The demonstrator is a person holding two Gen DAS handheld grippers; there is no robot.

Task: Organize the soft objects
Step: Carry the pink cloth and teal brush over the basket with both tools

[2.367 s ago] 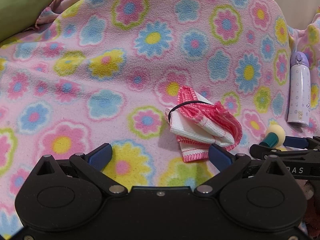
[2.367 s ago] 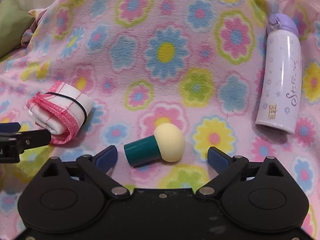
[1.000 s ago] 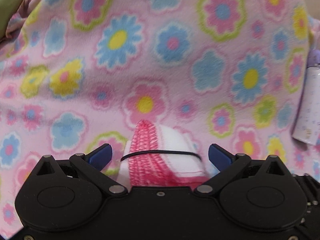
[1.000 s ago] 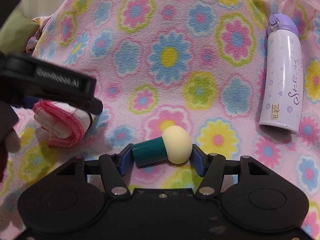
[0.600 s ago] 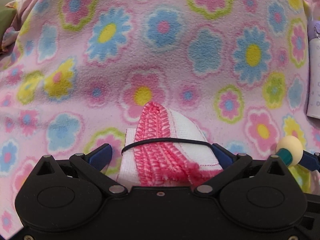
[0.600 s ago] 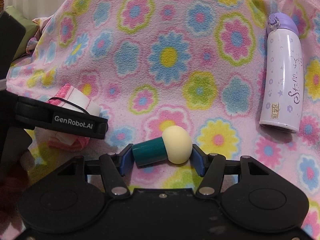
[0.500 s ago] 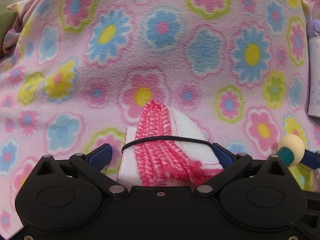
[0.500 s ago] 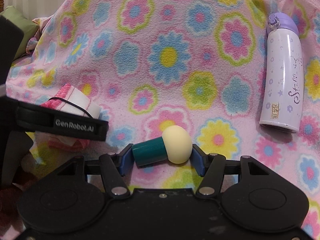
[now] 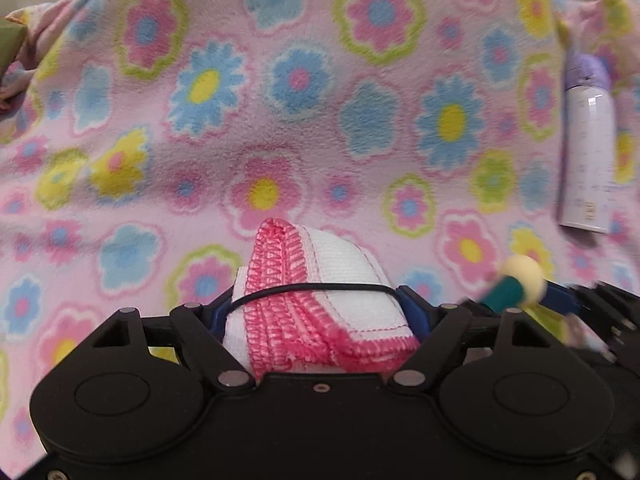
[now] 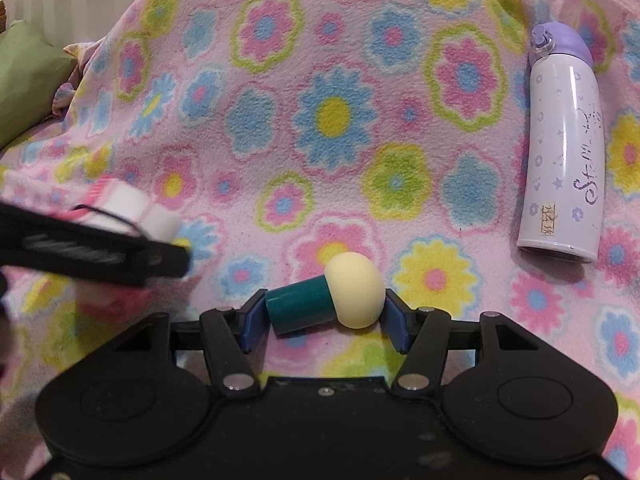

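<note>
My left gripper [image 9: 316, 304] is shut on a folded white cloth with pink stitched edges [image 9: 320, 304], bound by a black elastic band. It also shows blurred at the left of the right wrist view [image 10: 132, 204]. My right gripper [image 10: 324, 316] is shut on a mushroom-shaped sponge with a cream head and teal handle [image 10: 328, 296], lying sideways between the blue fingertips. The sponge also shows at the right of the left wrist view [image 9: 516, 284]. Everything lies over a pink fleece blanket with a flower print [image 10: 332, 120].
A white and lilac drinking bottle [image 10: 564, 144] lies on the blanket at the right; it also shows in the left wrist view [image 9: 588, 148]. A green cushion [image 10: 24, 76] sits at the far left edge.
My left gripper has closed on the cloth and is moving with it. My right gripper stays shut on the sponge, which has lifted slightly.
</note>
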